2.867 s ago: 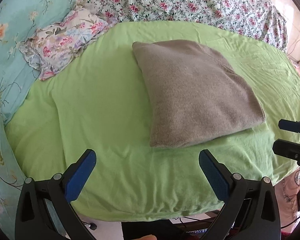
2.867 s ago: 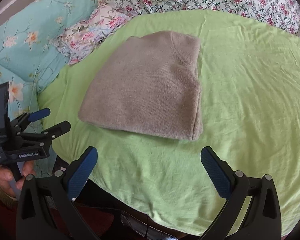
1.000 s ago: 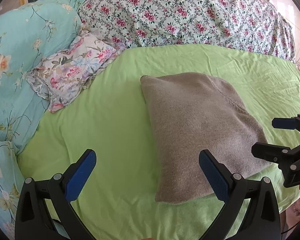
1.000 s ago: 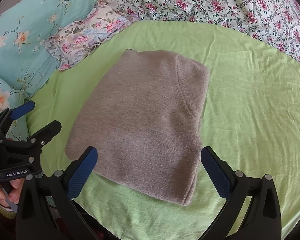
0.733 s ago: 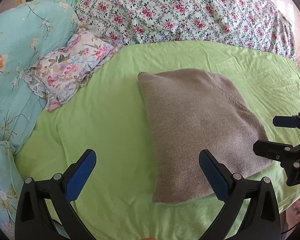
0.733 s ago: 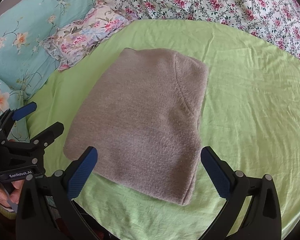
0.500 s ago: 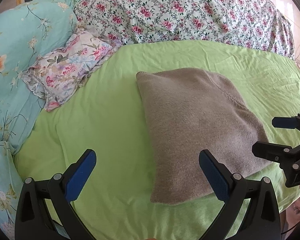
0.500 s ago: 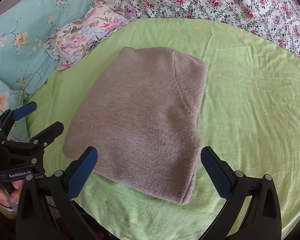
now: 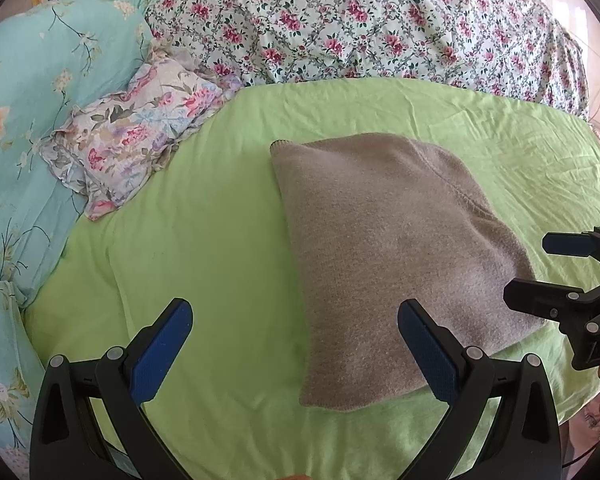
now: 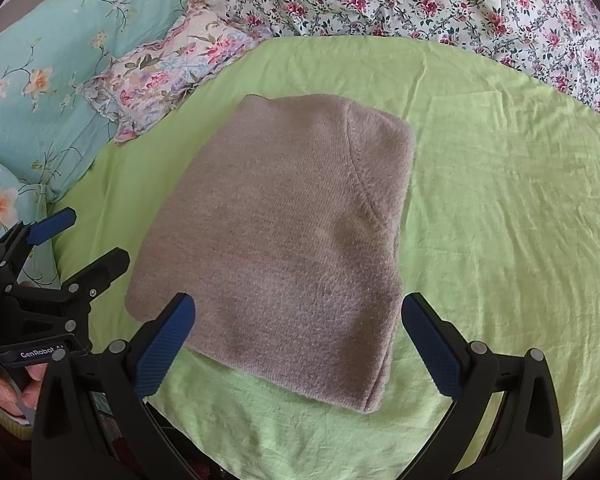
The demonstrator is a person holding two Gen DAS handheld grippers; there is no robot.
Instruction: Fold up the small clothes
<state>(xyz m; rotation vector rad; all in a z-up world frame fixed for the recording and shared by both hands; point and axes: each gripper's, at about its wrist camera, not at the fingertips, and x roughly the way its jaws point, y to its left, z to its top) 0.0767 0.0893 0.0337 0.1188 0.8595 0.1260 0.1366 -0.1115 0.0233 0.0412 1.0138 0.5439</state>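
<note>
A grey-brown knitted garment [image 9: 392,256] lies folded into a flat rectangle on the green sheet [image 9: 204,248]; it also shows in the right wrist view [image 10: 288,248]. My left gripper [image 9: 294,344] is open and empty, hovering at the garment's near left corner. My right gripper [image 10: 298,340] is open and empty, hovering over the garment's near edge. Each gripper shows in the other's view: the right one [image 9: 556,270] beside the garment's right edge, the left one [image 10: 80,240] beside its left edge.
A floral pillow [image 9: 132,136] and a turquoise flowered quilt [image 9: 32,92] lie at the left. A rose-patterned cover [image 9: 360,24] runs along the back. The sheet's front edge [image 10: 340,452] drops off just below the grippers.
Both grippers have come forward from the bed's edge toward the garment, which now sits lower and larger in both views. Both have stayed open; over the last half second little has moved.
</note>
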